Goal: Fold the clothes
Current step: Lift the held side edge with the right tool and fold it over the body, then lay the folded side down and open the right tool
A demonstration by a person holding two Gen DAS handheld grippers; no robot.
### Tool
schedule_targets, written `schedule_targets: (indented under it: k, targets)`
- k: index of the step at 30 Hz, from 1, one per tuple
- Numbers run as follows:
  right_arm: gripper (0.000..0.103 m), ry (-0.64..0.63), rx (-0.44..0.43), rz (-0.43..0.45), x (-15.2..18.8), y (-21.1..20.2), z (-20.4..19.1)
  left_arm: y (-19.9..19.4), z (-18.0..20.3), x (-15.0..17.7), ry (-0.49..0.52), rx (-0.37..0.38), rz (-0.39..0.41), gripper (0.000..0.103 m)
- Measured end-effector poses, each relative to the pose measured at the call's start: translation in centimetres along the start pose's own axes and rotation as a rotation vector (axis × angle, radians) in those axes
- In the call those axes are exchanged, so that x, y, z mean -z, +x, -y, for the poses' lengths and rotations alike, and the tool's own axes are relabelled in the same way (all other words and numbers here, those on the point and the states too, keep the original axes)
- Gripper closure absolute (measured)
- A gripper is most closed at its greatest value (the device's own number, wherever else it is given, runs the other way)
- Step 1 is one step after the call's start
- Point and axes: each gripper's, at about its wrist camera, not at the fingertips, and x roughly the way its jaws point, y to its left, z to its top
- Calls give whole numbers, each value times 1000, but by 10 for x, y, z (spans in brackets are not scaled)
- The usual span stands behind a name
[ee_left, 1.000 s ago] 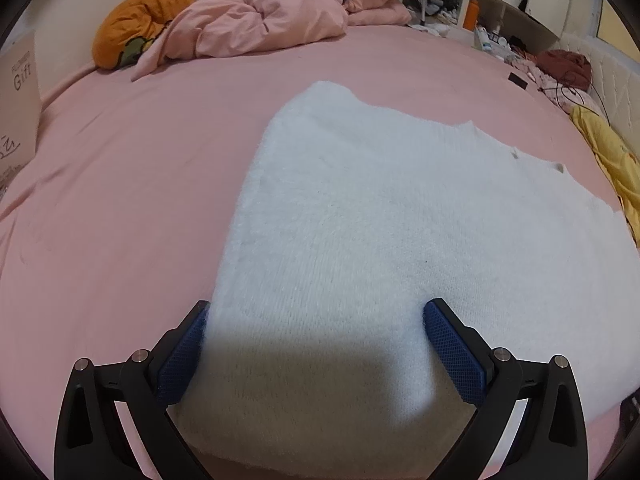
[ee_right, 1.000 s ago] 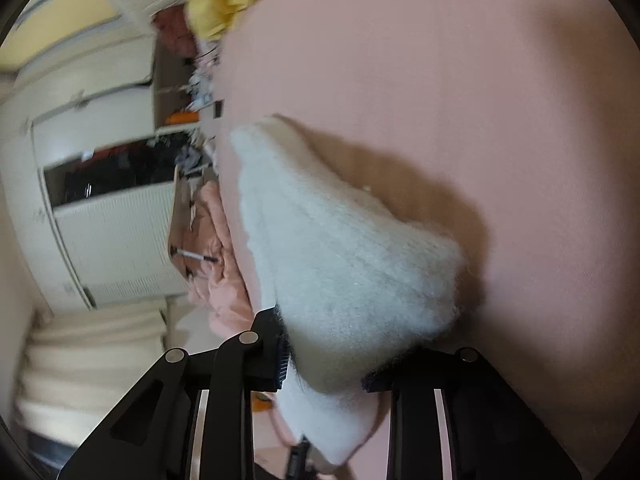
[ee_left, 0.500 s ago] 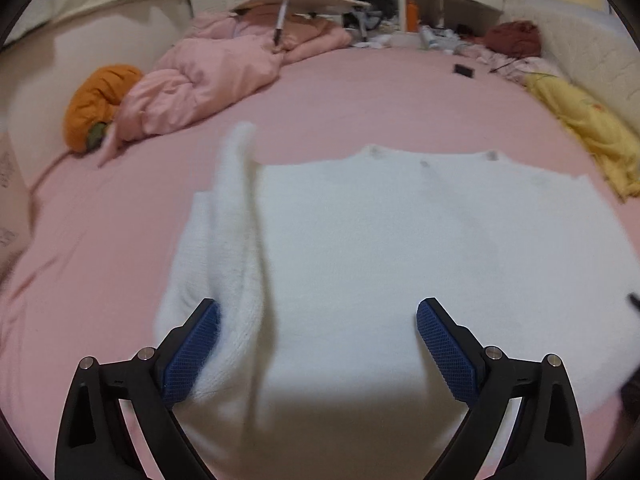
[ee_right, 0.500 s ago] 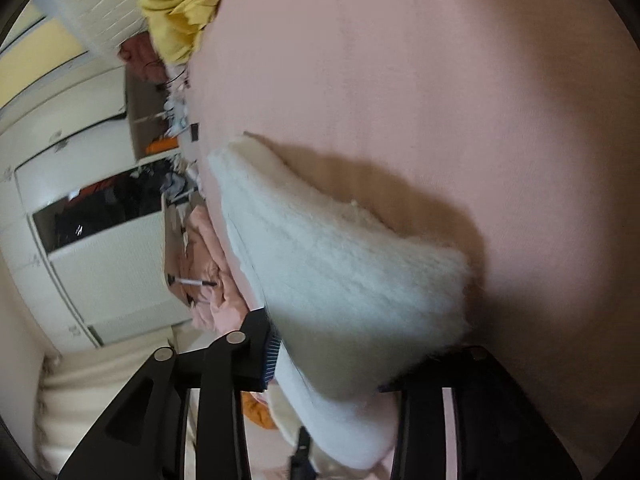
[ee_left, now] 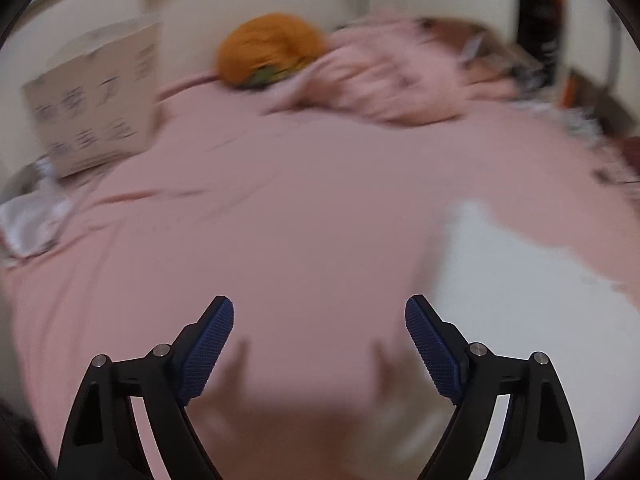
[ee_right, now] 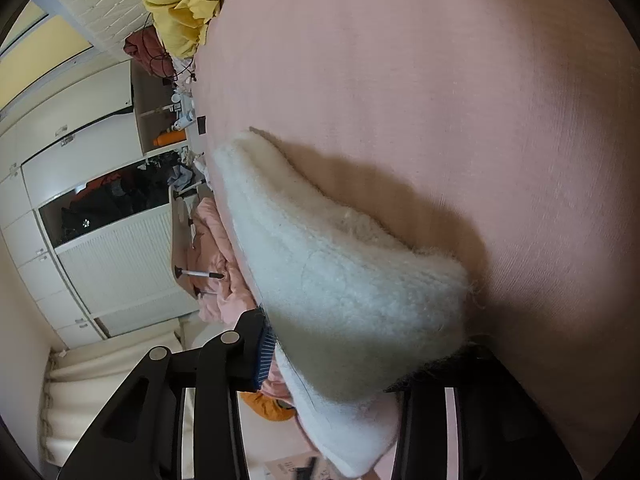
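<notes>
A white fuzzy sweater (ee_right: 344, 280) lies on the pink bed sheet (ee_right: 440, 80). My right gripper (ee_right: 332, 364) is shut on a thick fold of the sweater and holds its edge lifted off the sheet. In the blurred left wrist view the sweater (ee_left: 520, 300) shows at the lower right. My left gripper (ee_left: 320, 340) is open and empty over bare pink sheet (ee_left: 280, 220), just left of the sweater's edge.
A pink duvet (ee_left: 400, 80) and an orange cushion (ee_left: 272, 52) lie at the bed's far end. A cardboard box (ee_left: 96, 100) stands at the left. A yellow garment (ee_right: 180, 4) lies by the headboard; wardrobes (ee_right: 80, 200) stand beyond the bed.
My left gripper has swung left, off the sweater and over bare sheet, still open. My right gripper keeps its hold on the sweater fold, with little change.
</notes>
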Motion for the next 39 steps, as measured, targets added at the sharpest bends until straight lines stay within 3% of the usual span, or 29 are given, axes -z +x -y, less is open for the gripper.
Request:
schedule_targets:
  k: [3,5,6,8,10,12,14,17,20,22,23,25,27,29,30,32,36,39]
  targets:
    - [69,-18,12,8,2,-1,-3,-4,64,20,151,251,-66,6]
    - [72,-45,21,10,3,-2,-7,12,93,45,207,333,-140,6]
    - [73,-65,27,10,4,-3,-10,20,105,57,246,310,-152,2]
    - [74,-107,34,10,7,-5,-18,22,119,69,336,232,-95,0]
    - [74,-153,37,9,11,-7,-28,19,119,63,309,213,-99,0]
    - [74,-197,54,13,14,-7,-37,6,122,54,291,196,-37,1]
    - [74,-190,48,11,14,-7,-35,-10,146,58,432,155,73,1]
    - [74,-163,44,5,11,-7,-29,2,172,80,628,167,79,0]
    - [74,-155,41,-1,9,-7,-26,5,158,68,523,258,48,2]
    - [74,-159,33,1,8,-7,-26,0,143,60,433,301,86,2]
    - [74,-165,32,3,8,-7,-27,7,138,62,397,297,85,2]
    - [74,-181,51,10,8,-6,-27,29,141,68,393,272,-19,1]
    - [74,-187,40,12,10,-8,-30,25,147,65,414,245,3,0]
    - [74,-226,43,17,14,-8,-39,9,150,72,430,254,92,1]
    - [74,-257,50,20,16,-9,-45,9,154,81,456,257,97,1]
    - [74,-270,61,22,18,-7,-50,24,165,82,506,230,22,1]
    - [75,-308,81,33,25,-6,-66,18,145,71,433,262,-11,1]
    - [75,-413,120,36,36,-1,-90,-6,93,79,284,287,6,1]
